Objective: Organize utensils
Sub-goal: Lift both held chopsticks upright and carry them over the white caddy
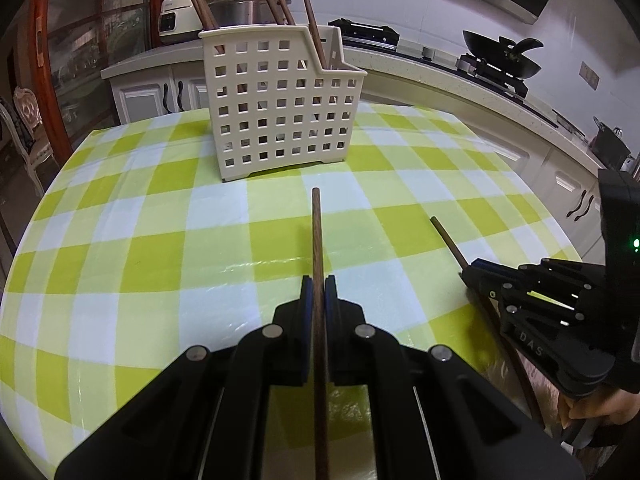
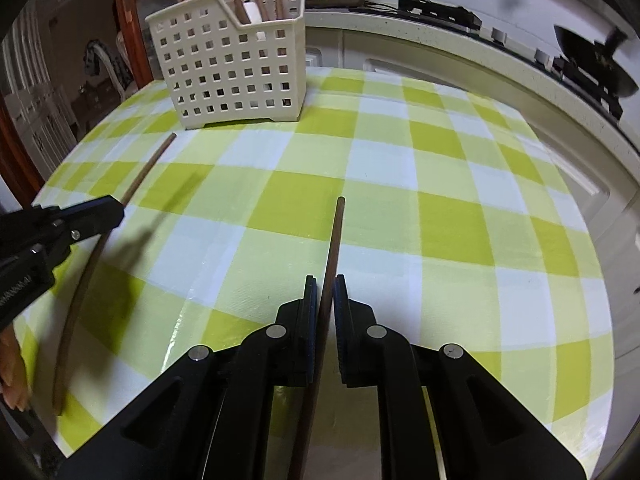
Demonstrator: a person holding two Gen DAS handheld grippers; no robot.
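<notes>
One chopstick in each gripper, above the checked tablecloth point(image 1: 120, 240).
The left gripper point(image 1: 319, 292) clamps a dark chopstick point(image 1: 319, 240); the right gripper point(image 2: 325, 292) holds another chopstick point(image 2: 334, 240) loosely, a gap visible only in its own view. The far basket point(image 1: 280, 112) holds upright chopsticks point(image 1: 308, 8).

Chopstick point(image 1: 319, 248): dark brown wood, fine grain showing, matt.
2nd chopstick point(image 2: 335, 236): same dark wood, dull finish.
Utensil basket point(image 1: 276, 108): cream plastic, smooth, faint sheen, walls pierced with square holes; more wooden sticks stand in it.
Worktop cover point(image 1: 160, 216): green-and-white check sheet, glossy, with light glare and slight wrinkles, looks like coated cloth or plastic.
Left gripper point(image 1: 319, 292): matt black plastic body, round bright metal pins; fingers point(image 1: 307, 300) lined with blue pads.
Right gripper point(image 2: 327, 296): same black plastic, metal pins.
Pot point(image 1: 236, 8), at 12 o'clock behind the basket: brushed metal, shiny.
</notes>
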